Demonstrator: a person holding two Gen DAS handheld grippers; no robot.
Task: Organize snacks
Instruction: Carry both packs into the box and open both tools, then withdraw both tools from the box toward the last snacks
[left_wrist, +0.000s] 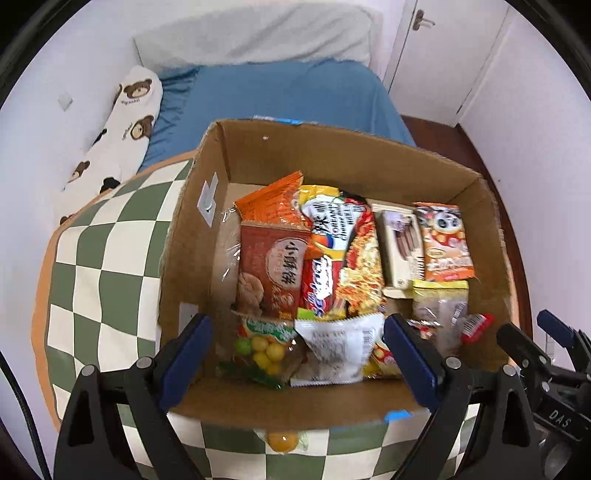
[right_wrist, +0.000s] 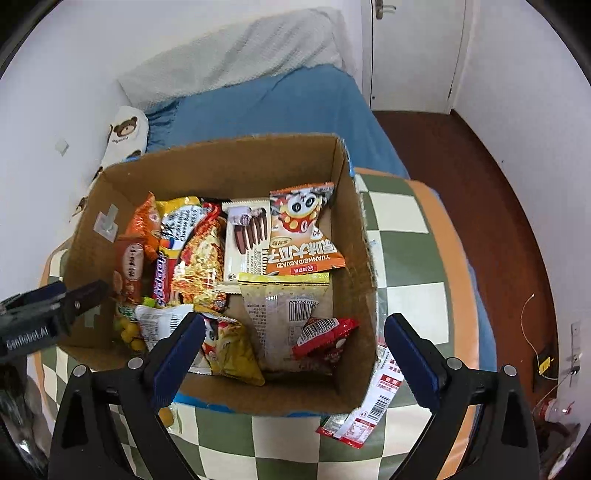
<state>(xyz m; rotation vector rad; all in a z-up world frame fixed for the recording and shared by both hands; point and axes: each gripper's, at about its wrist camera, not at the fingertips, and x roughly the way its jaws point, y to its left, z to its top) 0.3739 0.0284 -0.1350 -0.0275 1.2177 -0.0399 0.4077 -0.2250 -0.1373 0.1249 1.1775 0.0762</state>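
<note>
An open cardboard box (left_wrist: 258, 155) (right_wrist: 236, 162) stands on a green-and-white checkered cushion (left_wrist: 103, 266) and holds several snack packets: a brown biscuit pack (left_wrist: 273, 269), a noodle pack (left_wrist: 362, 262), an orange panda packet (right_wrist: 303, 229), a red packet (right_wrist: 325, 336). My left gripper (left_wrist: 295, 354) is open and empty above the box's near edge. My right gripper (right_wrist: 291, 354) is open and empty above the box's near right corner. A red-and-white packet (right_wrist: 365, 410) lies outside the box on the cushion. A yellow candy packet (left_wrist: 282, 441) peeks from under the box's near wall.
The cushion (right_wrist: 402, 236) rests on a bed with a blue sheet (left_wrist: 280, 96) and a bear-print pillow (left_wrist: 122, 125) by the left wall. Dark wooden floor (right_wrist: 461, 177) lies to the right, with a white door (right_wrist: 413, 51) beyond. Each gripper shows in the other's view.
</note>
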